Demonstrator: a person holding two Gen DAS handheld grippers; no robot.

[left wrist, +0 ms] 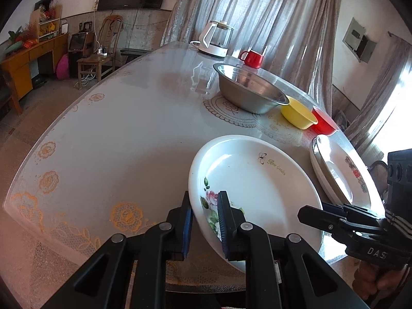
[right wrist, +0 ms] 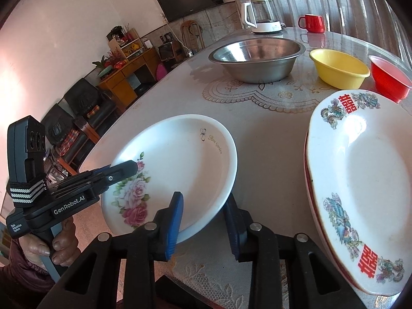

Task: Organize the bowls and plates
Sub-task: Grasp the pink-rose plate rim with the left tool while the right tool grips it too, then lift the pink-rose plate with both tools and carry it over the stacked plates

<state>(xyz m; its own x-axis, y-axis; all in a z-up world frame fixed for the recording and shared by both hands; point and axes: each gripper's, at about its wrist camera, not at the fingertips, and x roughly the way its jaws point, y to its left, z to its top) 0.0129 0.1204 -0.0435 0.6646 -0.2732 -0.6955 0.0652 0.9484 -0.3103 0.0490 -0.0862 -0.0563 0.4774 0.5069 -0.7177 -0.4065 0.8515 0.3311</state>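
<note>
A white plate painted with pink roses lies at the near edge of the table, its near rim jutting past that edge. My left gripper is shut on its rim by the rose print; in the right wrist view the left gripper comes in from the left. My right gripper straddles the opposite rim, one pad above and one below. I see no pad pressing. A stack of white plates with red characters sits just to the right.
Behind the plates stand a steel bowl, a yellow bowl and a red bowl. A white kettle and a red mug sit at the far edge. Hands hold both gripper handles.
</note>
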